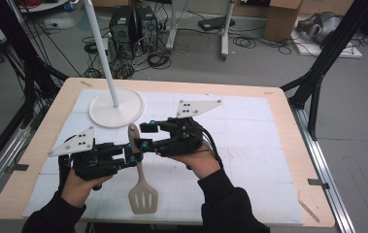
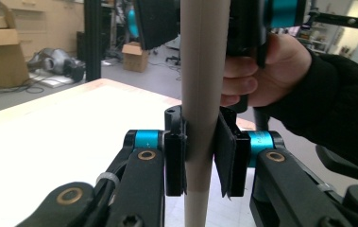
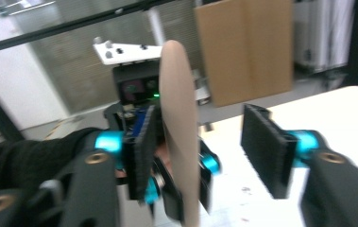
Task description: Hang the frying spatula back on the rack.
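While the left claw is clamped on the slotted spatula's handle above the surface, the right claw stands apart around the handle's tip; a handover seems half done.

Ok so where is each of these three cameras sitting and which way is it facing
High view: above the person's side, looking down at the table; both forearms and the spatula show.
Left gripper view: rides the left gripper, whose fingers clamp the spatula handle; the other hand shows beyond.
Right gripper view: rides the right gripper, open around the handle tip.
All three share the spatula.
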Tool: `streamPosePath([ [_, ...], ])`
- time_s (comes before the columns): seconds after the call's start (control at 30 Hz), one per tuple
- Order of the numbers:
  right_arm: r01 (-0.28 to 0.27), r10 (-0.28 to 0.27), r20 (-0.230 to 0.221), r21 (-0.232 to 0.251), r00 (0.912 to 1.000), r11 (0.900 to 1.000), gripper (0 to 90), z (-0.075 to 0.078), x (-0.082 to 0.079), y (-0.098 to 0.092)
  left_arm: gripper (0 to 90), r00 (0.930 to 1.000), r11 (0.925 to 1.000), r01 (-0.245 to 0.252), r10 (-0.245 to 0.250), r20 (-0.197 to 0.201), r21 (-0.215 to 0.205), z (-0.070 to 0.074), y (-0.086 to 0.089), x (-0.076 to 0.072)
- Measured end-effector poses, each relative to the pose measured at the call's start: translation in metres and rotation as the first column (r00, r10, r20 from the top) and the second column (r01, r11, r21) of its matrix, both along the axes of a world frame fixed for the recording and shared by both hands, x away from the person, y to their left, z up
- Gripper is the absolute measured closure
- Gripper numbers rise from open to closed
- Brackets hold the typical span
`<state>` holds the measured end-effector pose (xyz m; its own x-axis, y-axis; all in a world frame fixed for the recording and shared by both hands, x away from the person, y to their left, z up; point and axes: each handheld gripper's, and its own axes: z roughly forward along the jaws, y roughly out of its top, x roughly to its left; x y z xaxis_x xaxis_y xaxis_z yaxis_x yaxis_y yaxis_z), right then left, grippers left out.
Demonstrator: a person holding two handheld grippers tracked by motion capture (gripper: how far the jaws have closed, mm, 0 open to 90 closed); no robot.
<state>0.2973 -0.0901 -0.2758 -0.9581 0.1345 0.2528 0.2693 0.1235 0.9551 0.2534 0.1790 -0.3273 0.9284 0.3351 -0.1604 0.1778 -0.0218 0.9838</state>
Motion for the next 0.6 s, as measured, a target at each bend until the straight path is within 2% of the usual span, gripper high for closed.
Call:
streamPosePath([
  [0.17,0.097,-0.097,0.037,0.013,0.9946,0.995,36.2,-0.003,-0.011,-0.039,75.3,0.9994,0.9994,-0.034,0.034,-0.002,-0.004,0.002,0.004,0.001],
  [0.2,0.097,-0.097,0.037,0.013,0.9946,0.995,36.2,-0.003,-0.011,-0.039,75.3,0.9992,0.9991,-0.04,0.04,-0.007,-0.01,0.004,0.005,0.001],
  [0.23,0.145,-0.146,0.046,0.019,0.9882,0.989,35.3,-0.005,-0.017,-0.06,75.3,0.9986,0.9984,-0.052,0.052,-0.011,-0.021,0.009,0.007,0.002],
  [0.27,0.171,-0.172,0.05,0.019,0.9839,0.985,35.0,-0.006,-0.021,-0.071,75.3,0.9986,0.9984,-0.052,0.052,-0.011,-0.021,0.009,0.007,0.002],
  [0.3,0.171,-0.172,0.05,0.019,0.9839,0.985,35.0,-0.006,-0.021,-0.071,75.3,0.9981,0.9979,-0.061,0.06,-0.009,-0.023,0.012,0.008,0.003],
  [0.33,0.232,-0.233,0.055,0.02,0.9709,0.972,34.7,-0.011,-0.028,-0.096,75.3,0.9977,0.9973,-0.068,0.068,-0.002,-0.025,0.017,0.008,0.004],
  [0.37,0.232,-0.233,0.055,0.02,0.9709,0.972,34.7,-0.011,-0.028,-0.096,75.3,0.9973,0.997,-0.073,0.073,0.005,-0.026,0.02,0.009,0.004],
  [0.4,0.296,-0.296,0.056,0.006,0.9537,0.955,33.2,-0.016,-0.034,-0.117,75.3,0.996,0.9956,-0.087,0.087,0.017,-0.034,0.028,0.011,0.006],
  [0.43,0.32,-0.319,0.058,0.002,0.9459,0.948,32.2,-0.019,-0.036,-0.124,75.3,0.9952,0.9946,-0.096,0.097,0.018,-0.039,0.031,0.011,0.008],
  [0.53,0.42,-0.418,0.075,-0.021,0.9054,0.907,27.5,-0.029,-0.046,-0.148,75.3,0.9926,0.9925,-0.119,0.119,0.023,-0.031,0.04,0.012,0.015],
  [0.57,0.453,-0.45,0.086,-0.029,0.8891,0.891,25.5,-0.032,-0.049,-0.155,75.3,0.9917,0.9918,-0.126,0.126,0.022,-0.024,0.043,0.013,0.018],
  [0.6,0.493,-0.487,0.1,-0.044,0.8676,0.869,22.0,-0.035,-0.051,-0.161,75.3,0.9908,0.9908,-0.134,0.134,0.019,-0.018,0.045,0.013,0.021],
])
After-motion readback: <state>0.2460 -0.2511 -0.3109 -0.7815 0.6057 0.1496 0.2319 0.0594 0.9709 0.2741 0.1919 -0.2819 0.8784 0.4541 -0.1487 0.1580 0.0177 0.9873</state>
